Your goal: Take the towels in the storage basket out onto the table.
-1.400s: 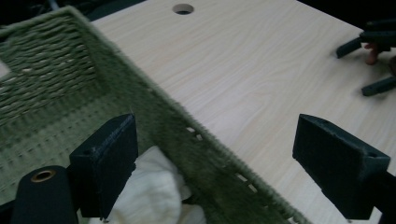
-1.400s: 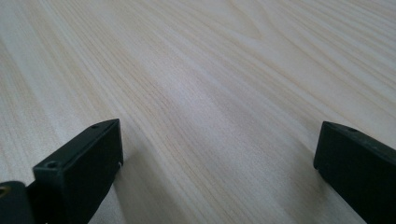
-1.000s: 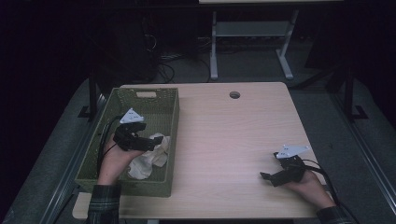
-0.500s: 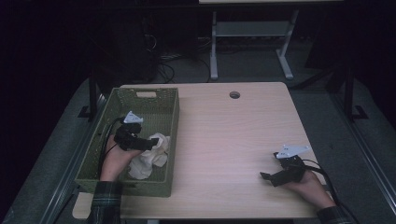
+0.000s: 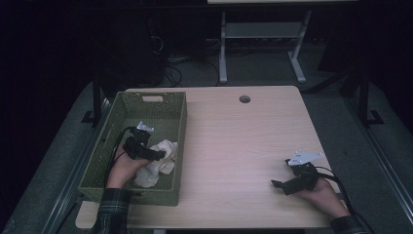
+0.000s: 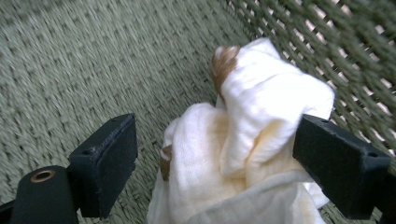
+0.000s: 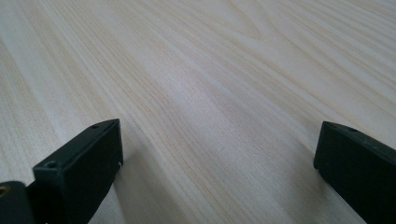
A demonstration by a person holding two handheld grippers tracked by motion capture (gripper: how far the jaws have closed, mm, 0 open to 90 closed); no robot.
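A pale wooden worktop (image 5: 243, 146) stands in a dark room, with a green woven basket (image 5: 127, 108) at its left. Inside lies a white cloth (image 5: 158, 161), crumpled against the right wall. The left gripper (image 6: 215, 172) straddles it, fingers apart. The right gripper (image 5: 282, 186) rests on bare wood, fingers wide apart.

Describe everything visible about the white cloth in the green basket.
The white cloth is a soft, cream-white fabric, crumpled into a loose bundle with folds and a few brownish patches near its top and left edge. It lies on the floor of the green woven basket, close to the right wall toward the near end. The left gripper straddles it with jaws wide open; the right jaw meets the fabric, while the left jaw stands clear. In the high view it sits just beyond the person's left hand.
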